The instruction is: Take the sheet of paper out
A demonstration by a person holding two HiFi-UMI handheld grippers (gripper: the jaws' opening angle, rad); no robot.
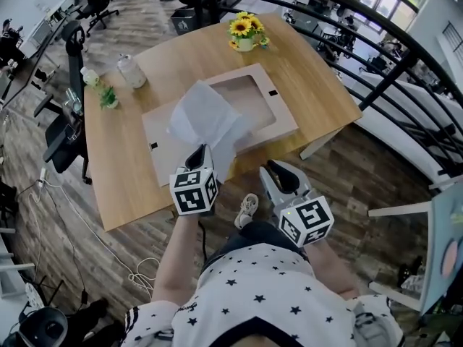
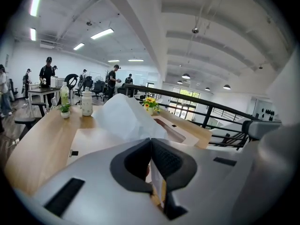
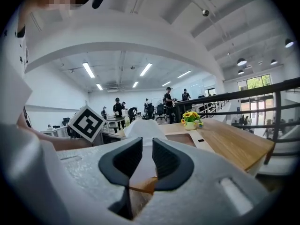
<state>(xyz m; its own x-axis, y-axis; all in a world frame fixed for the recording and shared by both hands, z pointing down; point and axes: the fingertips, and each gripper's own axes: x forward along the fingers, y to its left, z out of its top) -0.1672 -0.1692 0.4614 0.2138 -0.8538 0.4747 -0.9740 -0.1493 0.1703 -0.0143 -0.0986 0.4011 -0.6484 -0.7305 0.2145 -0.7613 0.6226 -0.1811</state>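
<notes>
Your left gripper (image 1: 200, 152) clamped the sheet of paper (image 1: 202, 114) (it ran up-frame from there); your right gripper (image 1: 274, 169) stood ajar, empty.

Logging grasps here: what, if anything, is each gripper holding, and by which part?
The left gripper is shut on the sheet of paper, pinching it near its near edge. The right gripper holds nothing; its jaws stand apart.

The sheet of paper (image 1: 206, 114) is plain white against the beige flat box (image 1: 160, 125) and the light wood-grain table (image 1: 318, 78). The flowers (image 1: 244, 26) are yellow, and the person's shirt (image 1: 268, 288) is white with small black stars.
</notes>
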